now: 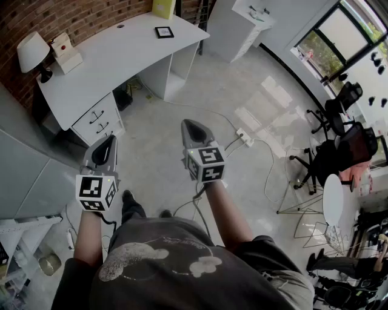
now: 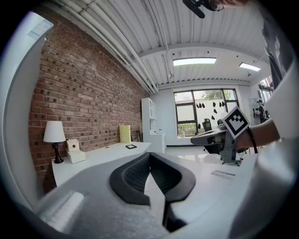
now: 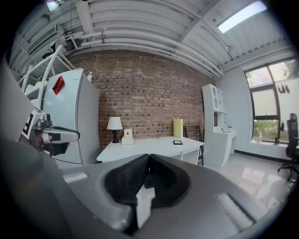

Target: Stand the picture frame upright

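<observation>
Person stands on the pale floor (image 1: pixel 182 103) with 1 gripper in each hand, both held out in front at about the same height.

Left gripper (image 1: pixel 110 140): its 2 fingers (image 2: pixel 134 176) are pressed together at the tips, with nothing between them. Right gripper (image 1: pixel 189 125): fingers (image 3: pixel 125 179) also together, nothing between them. The marker cube on each gripper faces the head camera.

Picture frame (image 1: pixel 163 32): small, dark-rimmed, lies flat on the white desk (image 1: pixel 115 57). It sits near the desk's right end in the head view, close to a yellow upright board (image 1: pixel 163 7) by the brick wall (image 1: pixel 73 18). Neither gripper touches the frame; both are well apart from it and from the desk.

At the desk's other end stands 1 table lamp (image 1: pixel 32 53) with a white shade. Just beside it is a white box (image 1: pixel 64 52) with a red dot. A drawer unit (image 1: pixel 97 123) sits under the lamp end of the desk. A white cabinet (image 1: pixel 239 27) stands to the right of the desk.

On the floor ahead of the right gripper lies a power strip (image 1: pixel 245 137) with a cable. Black office chairs (image 1: pixel 348 142) and a small round white table (image 1: pixel 333 200) are at the right, near the windows (image 1: pixel 330 42).
</observation>
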Tool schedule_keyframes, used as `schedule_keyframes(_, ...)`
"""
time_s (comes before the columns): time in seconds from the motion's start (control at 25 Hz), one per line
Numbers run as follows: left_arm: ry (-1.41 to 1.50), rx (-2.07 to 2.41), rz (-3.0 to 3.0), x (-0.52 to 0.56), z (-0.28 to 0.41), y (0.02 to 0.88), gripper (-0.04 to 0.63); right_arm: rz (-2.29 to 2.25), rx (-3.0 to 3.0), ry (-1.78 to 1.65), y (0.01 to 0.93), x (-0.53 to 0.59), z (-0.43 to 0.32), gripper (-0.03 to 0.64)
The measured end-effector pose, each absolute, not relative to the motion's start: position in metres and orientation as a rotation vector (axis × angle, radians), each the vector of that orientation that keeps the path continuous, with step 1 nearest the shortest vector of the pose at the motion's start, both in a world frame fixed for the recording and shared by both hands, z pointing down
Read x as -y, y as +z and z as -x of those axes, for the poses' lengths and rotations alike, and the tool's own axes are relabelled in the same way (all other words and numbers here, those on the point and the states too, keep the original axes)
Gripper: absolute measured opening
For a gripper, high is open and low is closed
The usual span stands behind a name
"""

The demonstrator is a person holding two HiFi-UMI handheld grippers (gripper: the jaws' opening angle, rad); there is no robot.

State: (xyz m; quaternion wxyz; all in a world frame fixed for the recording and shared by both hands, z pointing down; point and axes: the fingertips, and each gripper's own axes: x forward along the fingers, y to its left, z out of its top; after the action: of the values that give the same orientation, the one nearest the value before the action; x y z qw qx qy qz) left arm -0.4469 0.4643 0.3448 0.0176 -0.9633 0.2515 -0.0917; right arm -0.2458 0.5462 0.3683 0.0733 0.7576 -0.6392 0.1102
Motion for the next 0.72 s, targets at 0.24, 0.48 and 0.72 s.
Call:
schedule_keyframes(0.24, -0.248, -0.793, 2.980, -0.476, 0.442, 0.335, 0.010, -2.281, 1.928, 0.307, 0.364, -0.556, 0.244, 0.005)
schedule_keyframes(0.48, -0.253, -0.792, 2.985, -0.482, 0.436, 0.333, 0.009, -2.296, 1.933, 0.282, 0.356, -0.568, 0.239, 0.005)
schedule_keyframes(0.72, -0.281, -0.793, 3.038, -0.498, 0.429, 0.348, 0.009, -2.371, 1.902, 0.253, 0.354, -0.597, 0.226, 0.005)
